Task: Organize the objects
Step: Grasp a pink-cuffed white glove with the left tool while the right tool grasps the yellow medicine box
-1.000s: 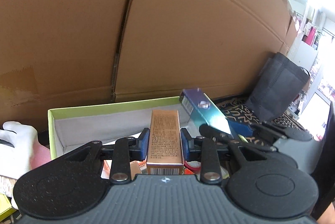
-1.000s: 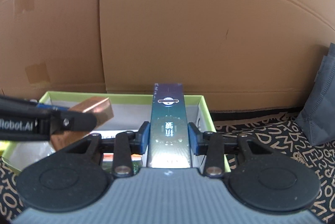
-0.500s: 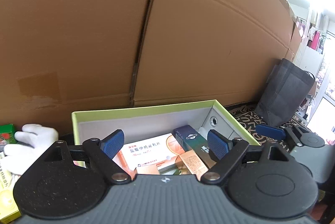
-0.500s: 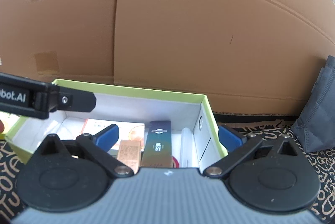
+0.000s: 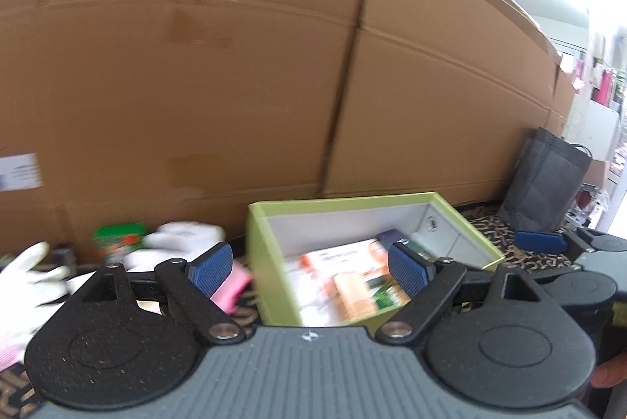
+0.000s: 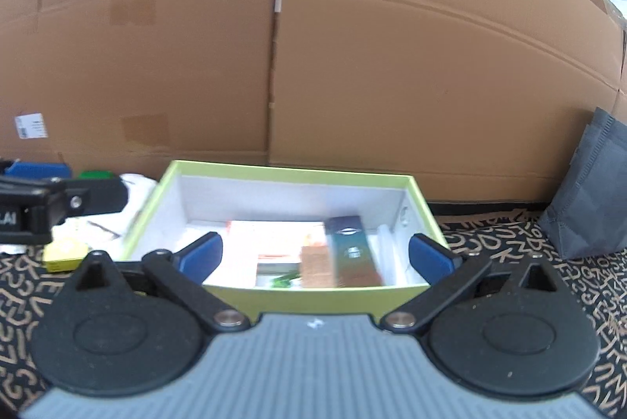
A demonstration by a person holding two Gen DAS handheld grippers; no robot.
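Observation:
A lime-green open box point(image 6: 290, 175) point(image 5: 345, 200) stands on the patterned cloth. Inside lie a copper box point(image 6: 315, 265) point(image 5: 352, 295), a dark teal box point(image 6: 352, 248), and a white-and-orange packet point(image 6: 274, 235) point(image 5: 337, 258). My left gripper point(image 5: 311, 268) is open and empty, near the box's left wall. My right gripper point(image 6: 315, 256) is open and empty, in front of the box's near wall. The left gripper's finger point(image 6: 58, 201) shows at the far left of the right wrist view. Both views are blurred.
Left of the box lie white gloves point(image 5: 35, 274), a pink item point(image 5: 231, 286), a green packet point(image 5: 119, 242) and a yellow box point(image 6: 64, 254). A tall cardboard wall point(image 6: 313, 47) stands behind. A dark grey bag point(image 6: 588, 192) stands at the right.
Both grippers opened and let go of the copper box and the dark teal box, which now lie in the green box. Both grippers have pulled back; the left one swung left.

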